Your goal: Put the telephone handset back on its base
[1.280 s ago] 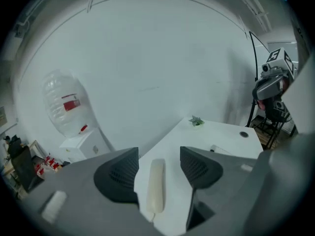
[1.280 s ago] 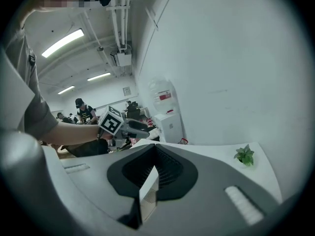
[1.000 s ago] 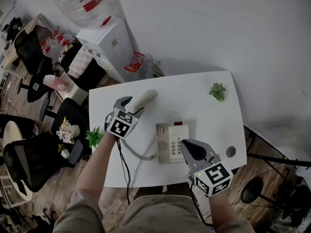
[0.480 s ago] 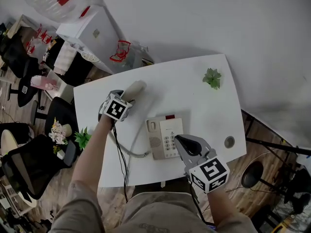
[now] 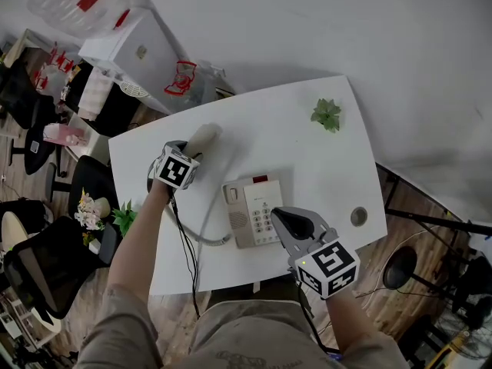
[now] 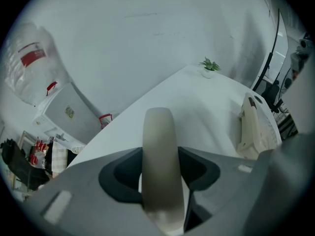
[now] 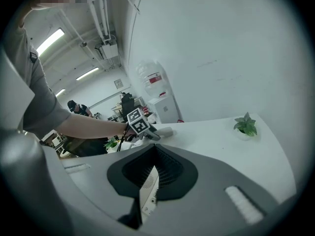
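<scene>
The beige handset (image 5: pixel 201 140) is clamped between the jaws of my left gripper (image 5: pixel 183 157), over the table's left part, left of the base. In the left gripper view the handset (image 6: pixel 158 146) runs straight out between the jaws, and the base (image 6: pixel 253 127) lies to the right. The beige base (image 5: pixel 250 211) with keypad sits mid-table with its cradle bare. A coiled cord (image 5: pixel 198 235) runs from the handset end to the base. My right gripper (image 5: pixel 283 219) is shut, its tips at the base's right edge. A strip of base (image 7: pixel 149 191) shows past the jaws.
A small potted plant (image 5: pixel 326 114) stands at the table's far right corner, and a round grommet (image 5: pixel 358 217) sits near the right edge. A water dispenser (image 5: pixel 142 56) stands beyond the table's far left corner. Office chairs (image 5: pixel 46 260) and another plant (image 5: pixel 123 218) are left of the table.
The head view has shifted, so the table sits further left and up in the picture. Both grippers keep nearly the same places relative to the base; the left still holds the handset.
</scene>
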